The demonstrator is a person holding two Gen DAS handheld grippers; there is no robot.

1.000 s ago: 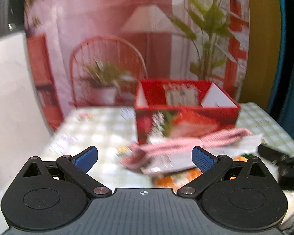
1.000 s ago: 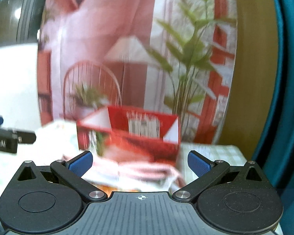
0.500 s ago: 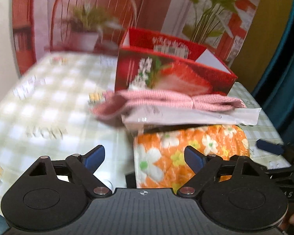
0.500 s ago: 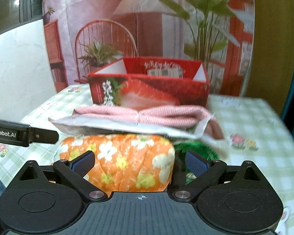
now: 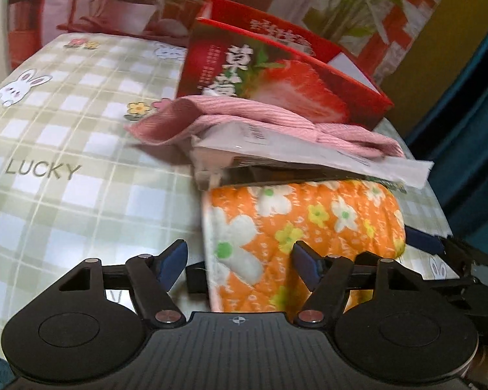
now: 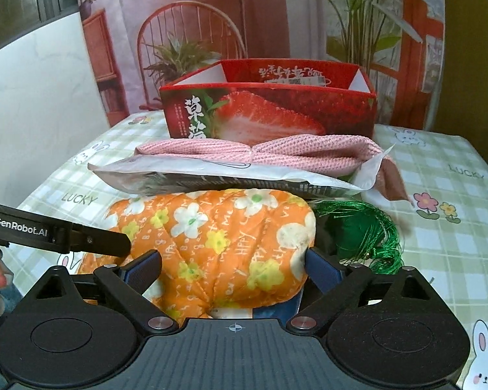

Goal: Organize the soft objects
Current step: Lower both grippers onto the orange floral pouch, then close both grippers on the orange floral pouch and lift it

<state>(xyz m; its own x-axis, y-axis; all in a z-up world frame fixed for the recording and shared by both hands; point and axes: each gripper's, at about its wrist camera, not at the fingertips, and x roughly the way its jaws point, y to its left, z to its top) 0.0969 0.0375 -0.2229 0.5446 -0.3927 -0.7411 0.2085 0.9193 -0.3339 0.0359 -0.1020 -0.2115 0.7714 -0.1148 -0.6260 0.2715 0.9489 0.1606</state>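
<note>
Reading "LUCKY" on checked tablecloth [image 5: 42,170] off my left claw; same word showing twice more in right view, near left edge and at far right, "LUCKY" again. Seeing "GenRobot.AI" in white on black finger of my left gripper [image 6: 55,232] crossing right view. Making out large white Chinese characters "草莓" on front of red strawberry box [image 6: 266,117]; script along its inner back wall too blurred to read. Catching "HAPPY" among small white lettering on orange floral cushion [image 6: 218,237]; rest illegible. Print on white packet [image 5: 276,149] unreadable.

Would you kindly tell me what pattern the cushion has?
The cushion is orange with white and yellow flowers, clearest in the right wrist view.
</note>
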